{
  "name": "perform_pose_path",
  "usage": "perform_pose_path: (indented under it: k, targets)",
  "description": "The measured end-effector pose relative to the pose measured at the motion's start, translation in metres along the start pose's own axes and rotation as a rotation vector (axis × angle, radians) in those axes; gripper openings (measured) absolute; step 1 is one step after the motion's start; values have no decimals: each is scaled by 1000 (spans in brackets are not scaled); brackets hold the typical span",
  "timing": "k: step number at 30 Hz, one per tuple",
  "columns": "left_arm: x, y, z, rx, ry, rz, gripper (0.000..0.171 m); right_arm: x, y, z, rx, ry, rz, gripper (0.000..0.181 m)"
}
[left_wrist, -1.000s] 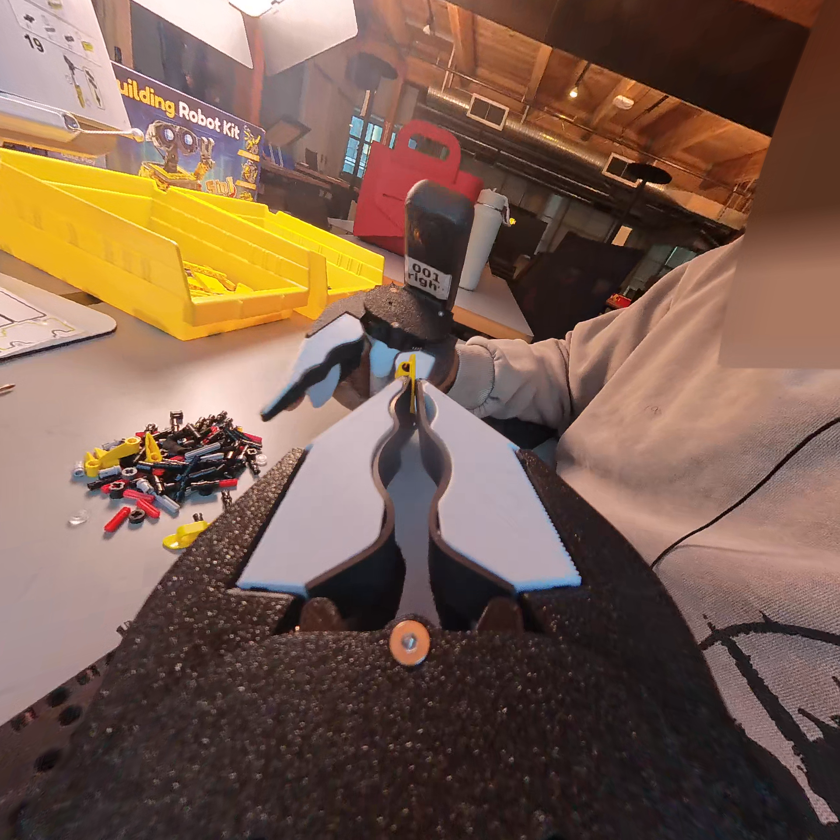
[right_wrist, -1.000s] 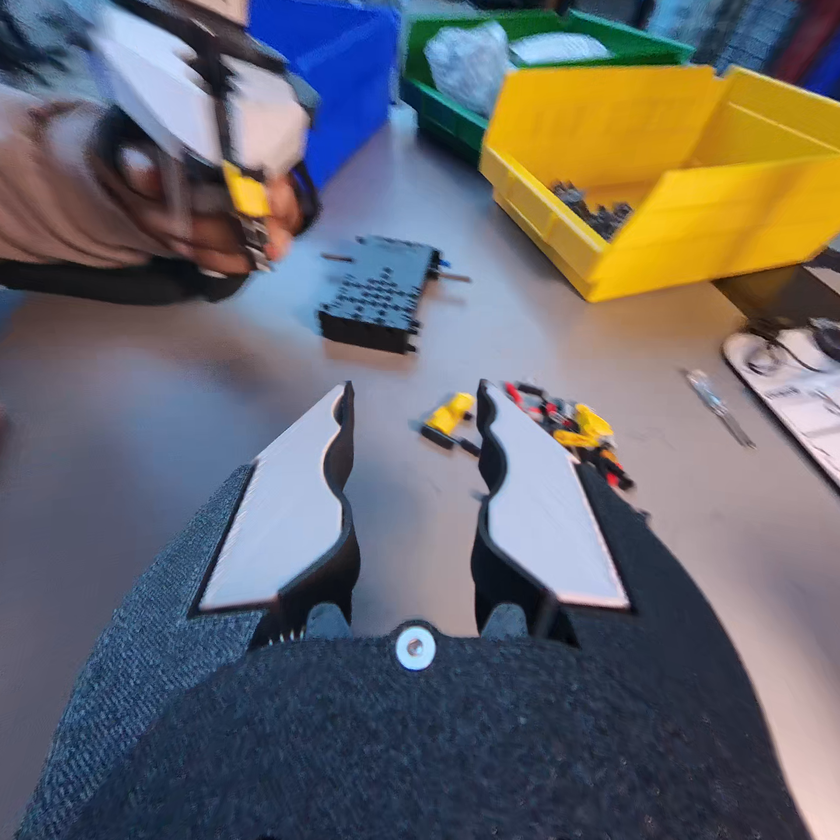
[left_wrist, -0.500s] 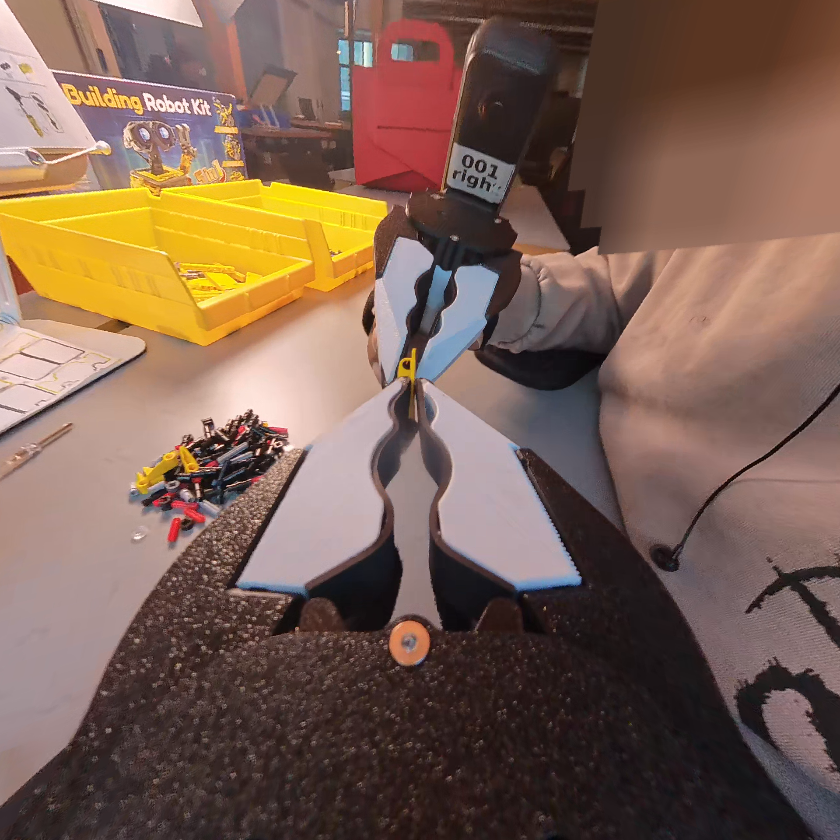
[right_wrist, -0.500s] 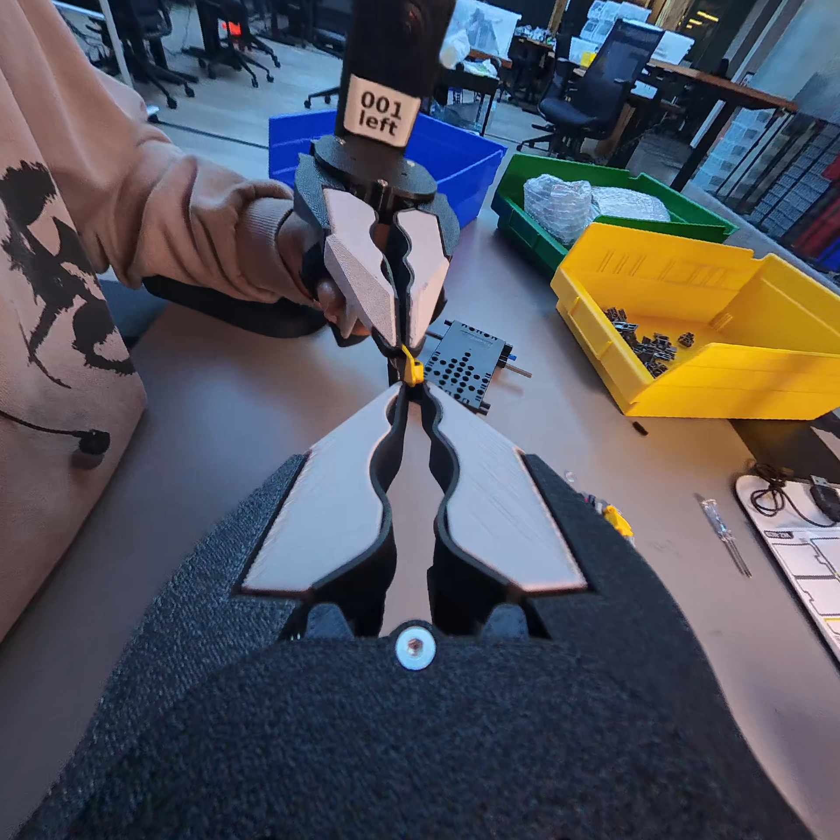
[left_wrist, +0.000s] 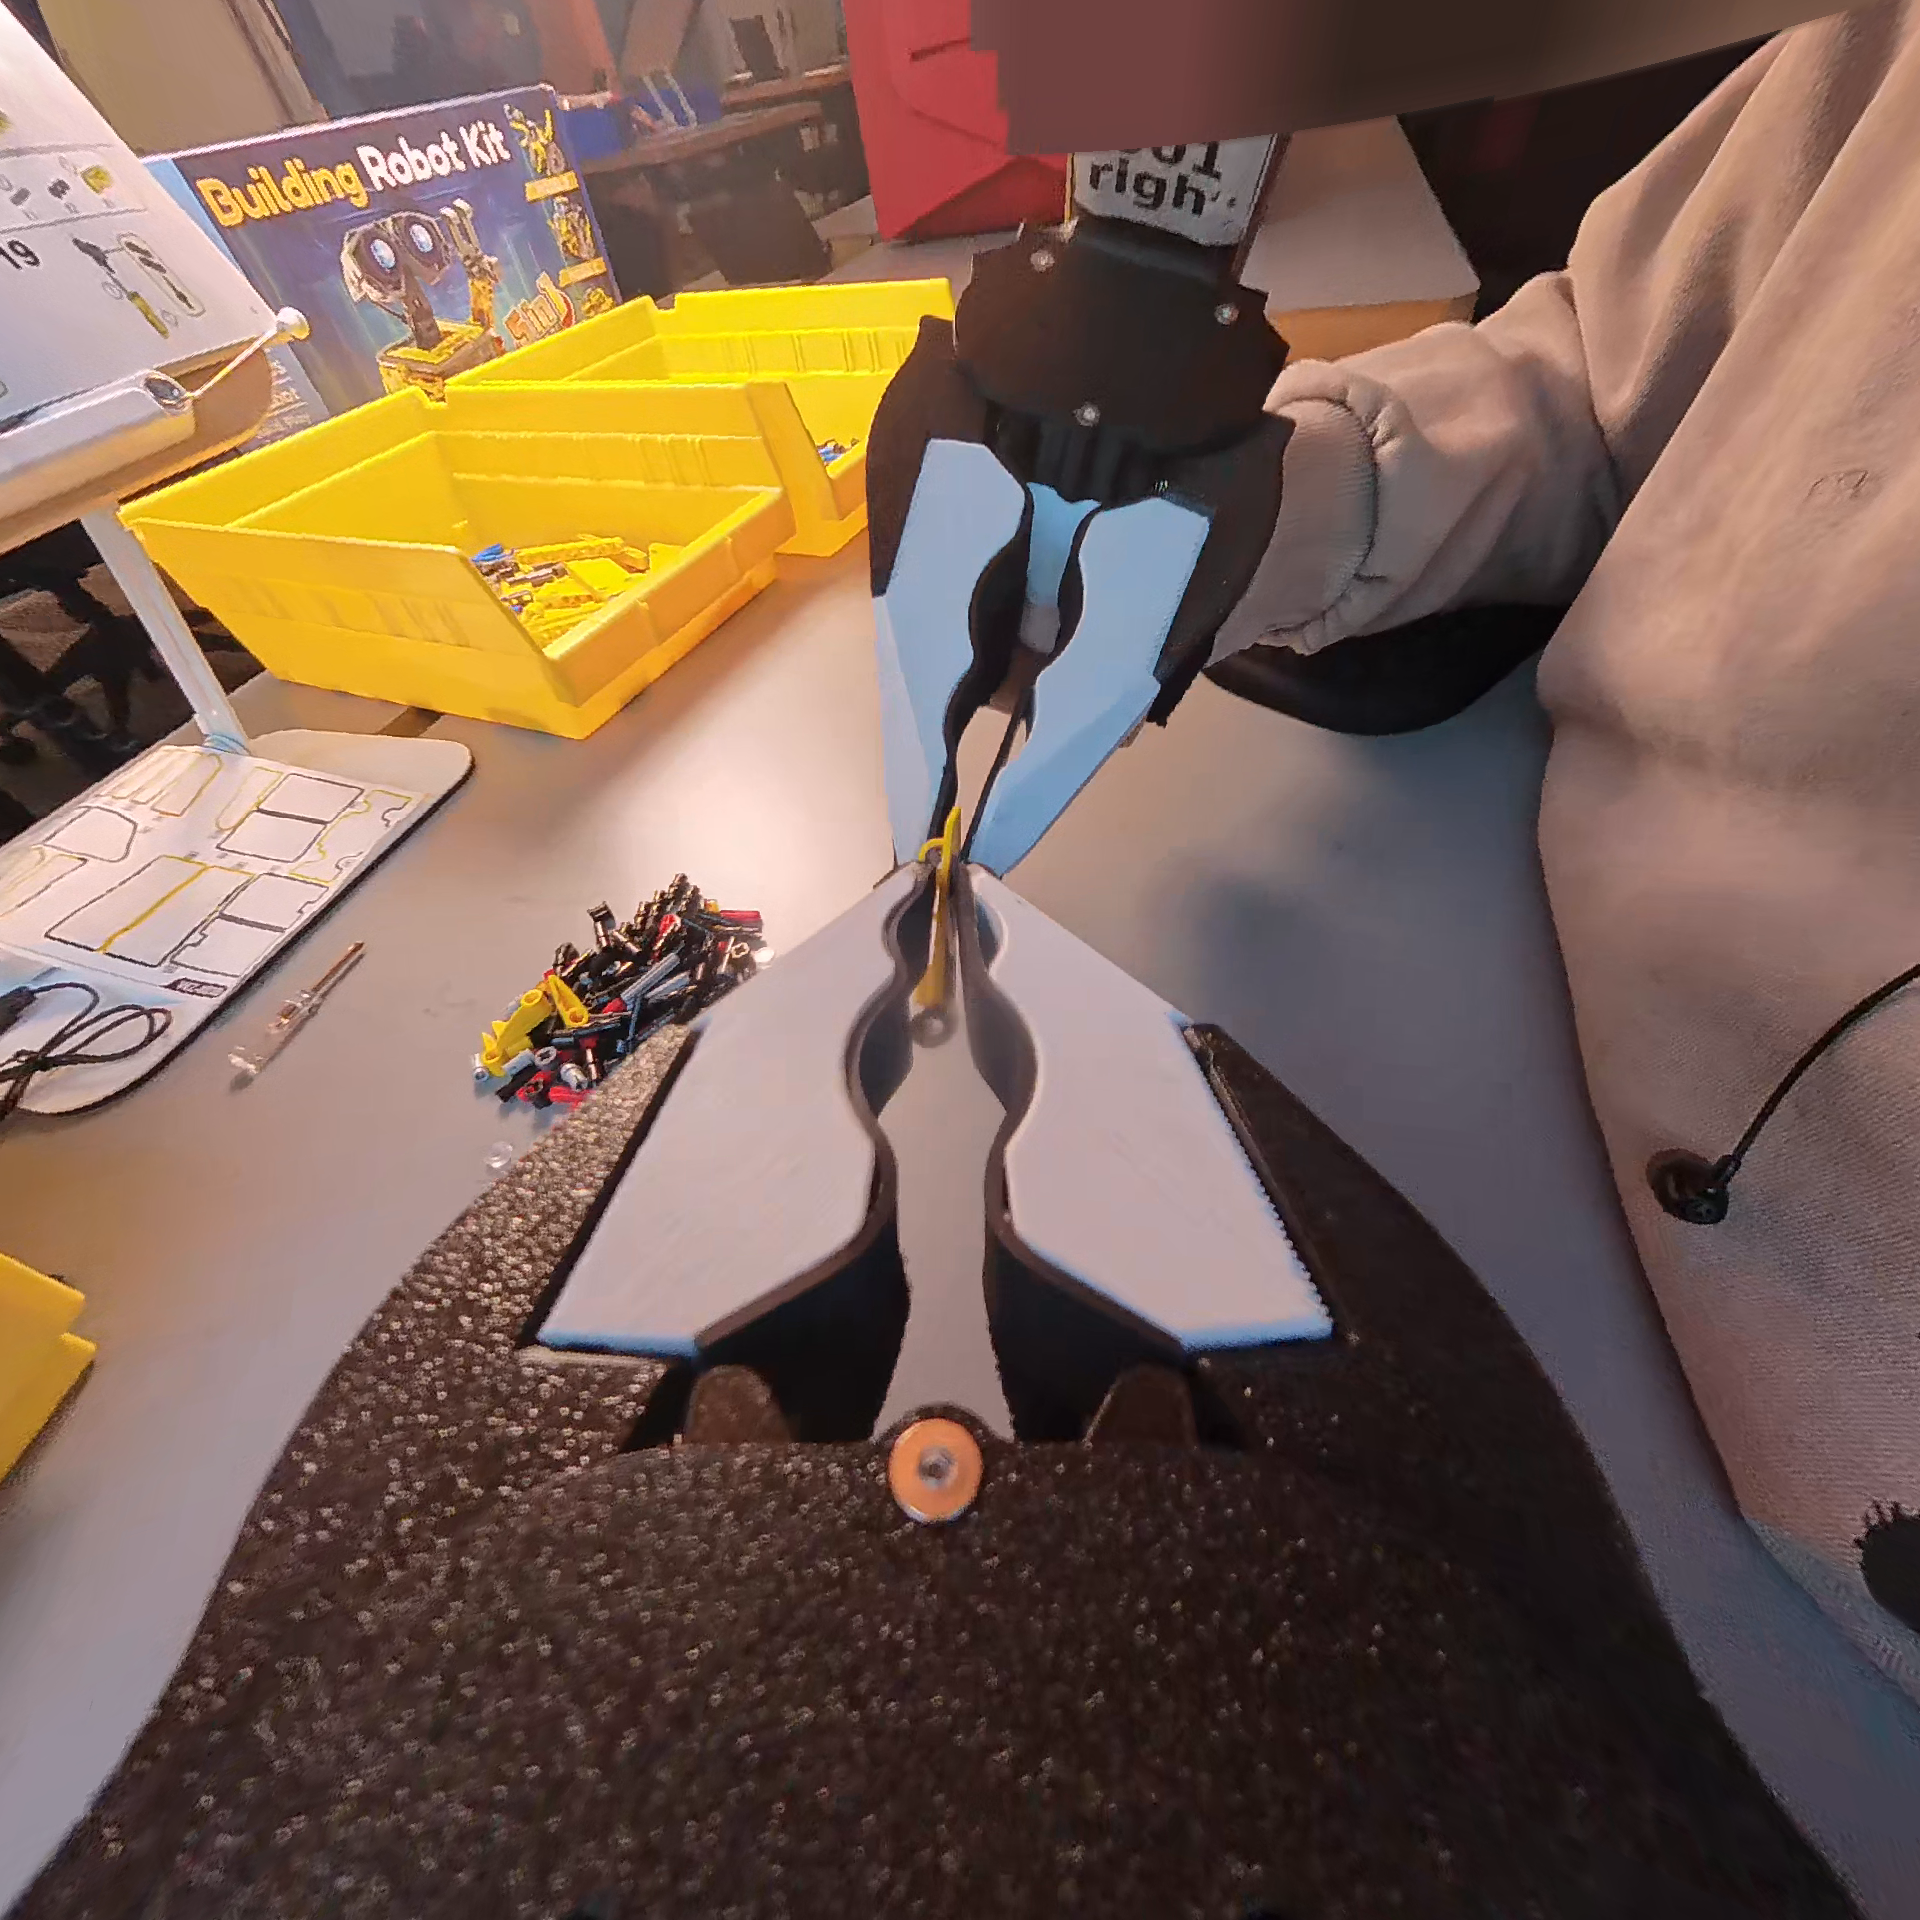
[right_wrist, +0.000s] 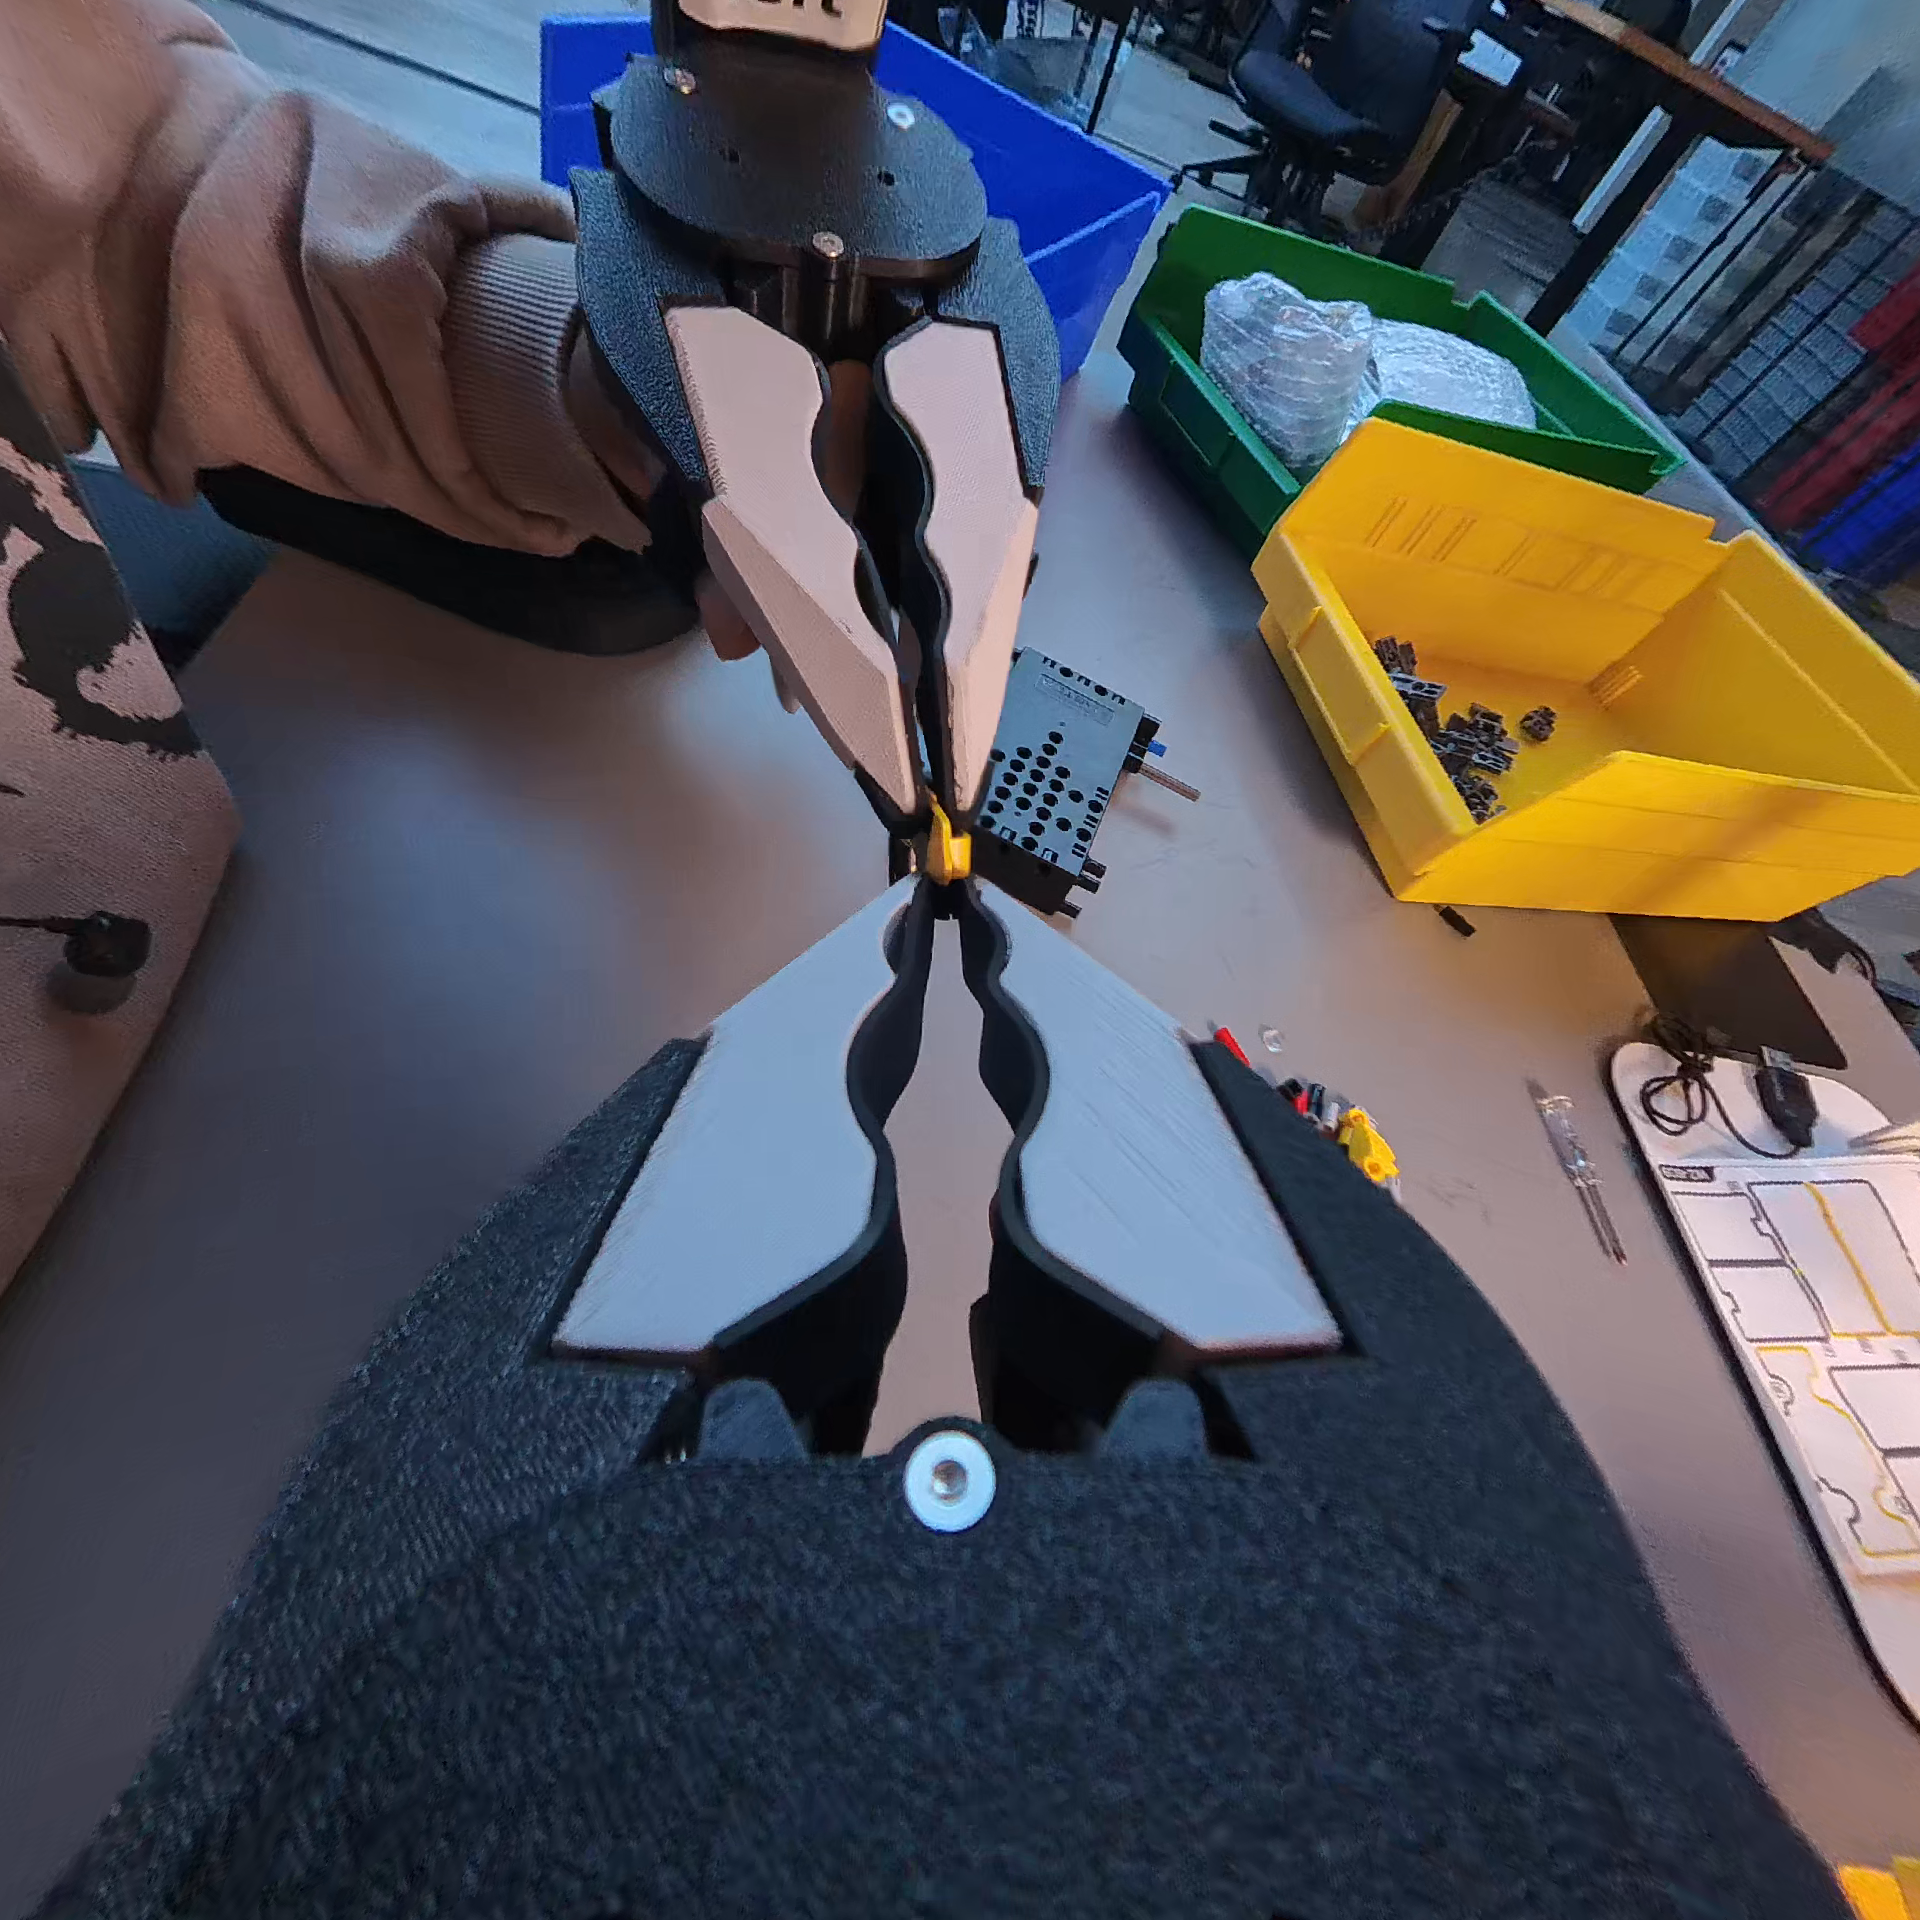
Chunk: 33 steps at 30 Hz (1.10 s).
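Yellow part (left_wrist: 940, 940) pinched at tips of both grippers, held in air above grey surface (left_wrist: 1299, 883). Left gripper (left_wrist: 948, 883) jaws closed on its lower end; right gripper (right_wrist: 940, 894) jaws closed on other end, tip to tip. Part thin, seen edge-on; exact shape unclear. Pile of small parts (left_wrist: 623, 982) just left below; yellow bins (left_wrist: 468, 540) farther back; black block (right_wrist: 1049, 769) beyond.

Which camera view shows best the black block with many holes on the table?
The right wrist view. There the black block lies on the table just behind the meeting tool tips, with its holes and side pins visible, though the left tool covers part of it. The left wrist view does not show it.
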<state>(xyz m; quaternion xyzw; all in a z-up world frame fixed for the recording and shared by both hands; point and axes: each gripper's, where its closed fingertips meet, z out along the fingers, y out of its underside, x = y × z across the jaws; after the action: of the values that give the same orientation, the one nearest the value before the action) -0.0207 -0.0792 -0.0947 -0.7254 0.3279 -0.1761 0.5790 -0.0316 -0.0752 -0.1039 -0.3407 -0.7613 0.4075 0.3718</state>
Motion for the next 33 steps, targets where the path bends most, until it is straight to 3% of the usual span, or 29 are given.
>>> perform_pose_path:
  k: [6, 10, 18, 20, 21, 23, 25, 28, 33]
  targets:
    - [-5, 8, 5, -123, -44, 104, 1, 4, 8, 2, -65, 55, -85, 1]
    - [-1, -6, -3, -40, -10, 61, 0, 4, -5, -1, 26, 59, -55, 1]
    - [12, -9, -5, -29, 29, 38, 0, -8, -4, -3, 122, -54, 37, 3]
    - [2, -58, -40, 207, 17, -25, 0, 12, 54, -3, -96, 26, 22, 2]
    - [-12, -69, -58, 225, -87, 52, 0, 12, 62, -10, -49, -2, 164, 2]
    - [-18, -62, -55, 205, -111, 87, 0, 21, 40, -17, 24, 73, 120, 3]
    - [-22, -43, -42, 148, -86, 26, 0, 30, 31, -13, 16, 95, 76, 3]
    - [-33, -36, -41, 141, -96, -31, 0, 58, 49, -10, -68, 194, 55, 3]
    - [-45, -31, -33, 326, 21, -396, 0, 87, 87, 7, -216, 285, 47, 9]
